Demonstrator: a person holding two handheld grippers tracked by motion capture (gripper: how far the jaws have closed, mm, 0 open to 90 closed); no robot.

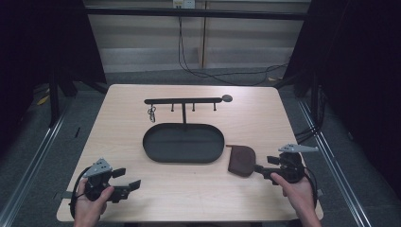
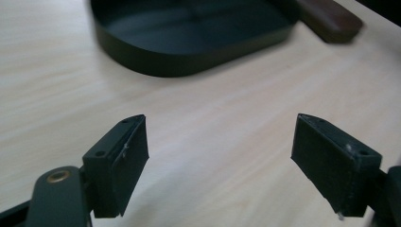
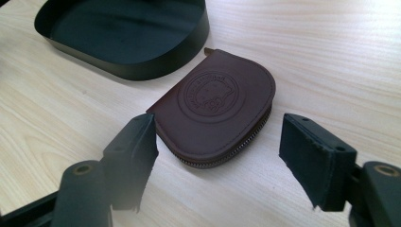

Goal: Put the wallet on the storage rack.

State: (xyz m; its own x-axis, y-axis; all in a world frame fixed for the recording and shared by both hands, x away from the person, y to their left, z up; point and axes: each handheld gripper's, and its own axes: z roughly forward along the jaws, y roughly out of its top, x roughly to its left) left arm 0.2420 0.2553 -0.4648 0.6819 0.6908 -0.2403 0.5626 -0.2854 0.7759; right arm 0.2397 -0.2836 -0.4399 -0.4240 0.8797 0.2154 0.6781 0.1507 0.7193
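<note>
A brown leather zip pouch with a round embossed emblem lies flat on the wooden table, just right of a black oval tray. My right gripper is at the pouch's near right edge. In the right gripper view the pouch lies between and just ahead of the open jaws of the right gripper, and neither pad presses on it. My left gripper hovers open over bare wood at the front left. In the left gripper view nothing is between the jaws of the left gripper, and the tray is ahead.
Behind the tray stands a black rack with several hooks, and a bunch of keys hangs from its leftmost hook. The tray looks empty inside. A cable lies on the floor beyond the table's far edge.
</note>
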